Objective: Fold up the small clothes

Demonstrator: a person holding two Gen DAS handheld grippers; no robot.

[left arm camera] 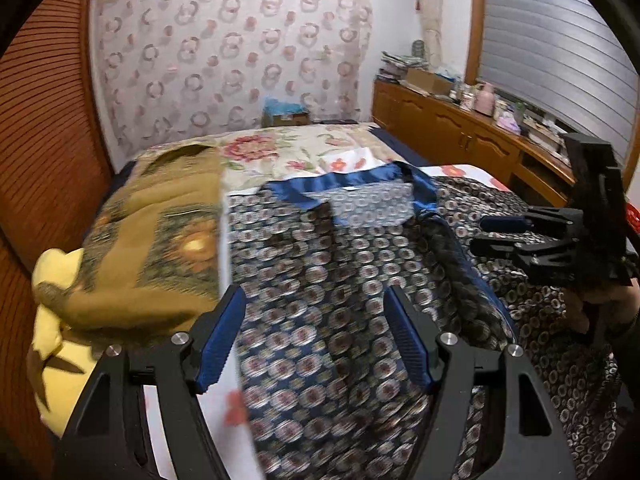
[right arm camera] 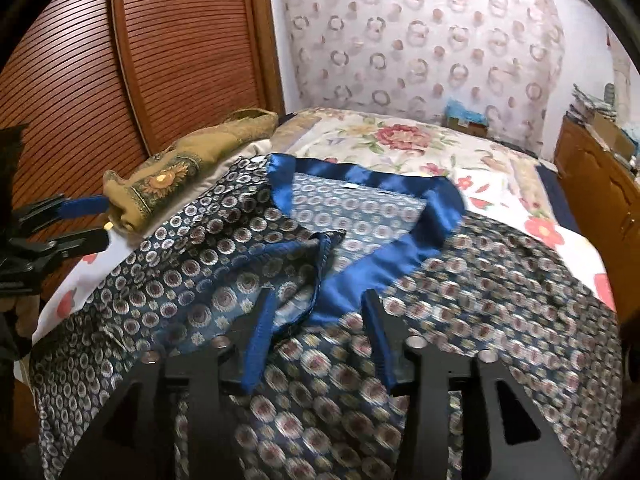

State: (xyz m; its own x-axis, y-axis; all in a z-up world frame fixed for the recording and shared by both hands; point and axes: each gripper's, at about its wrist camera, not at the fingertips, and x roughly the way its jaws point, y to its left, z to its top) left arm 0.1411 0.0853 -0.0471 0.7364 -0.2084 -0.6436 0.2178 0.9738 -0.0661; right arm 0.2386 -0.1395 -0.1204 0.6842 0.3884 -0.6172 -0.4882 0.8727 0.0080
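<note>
patterned garment [right arm camera: 460, 280] with a blue satin collar [right arm camera: 372, 180] lies spread across the floral bedspread [right arm camera: 420, 140], its cloth running beneath and ahead of both tools. left gripper [left arm camera: 316, 340] hovers with jaws parted, nothing between them; right gripper [right arm camera: 320, 340] likewise stands released above the fabric beside the collar band. a folded mustard cloth [left arm camera: 152, 248] sits left of the garment. a cardboard box [left arm camera: 285, 114] at the bed's far end holds something blue.

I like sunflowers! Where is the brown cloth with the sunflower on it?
The brown sunflower cloth lies bunched at the bed's left edge, beside the slatted wooden door, just left of the dark circle-patterned garment. In the left wrist view it sits left too.
</note>
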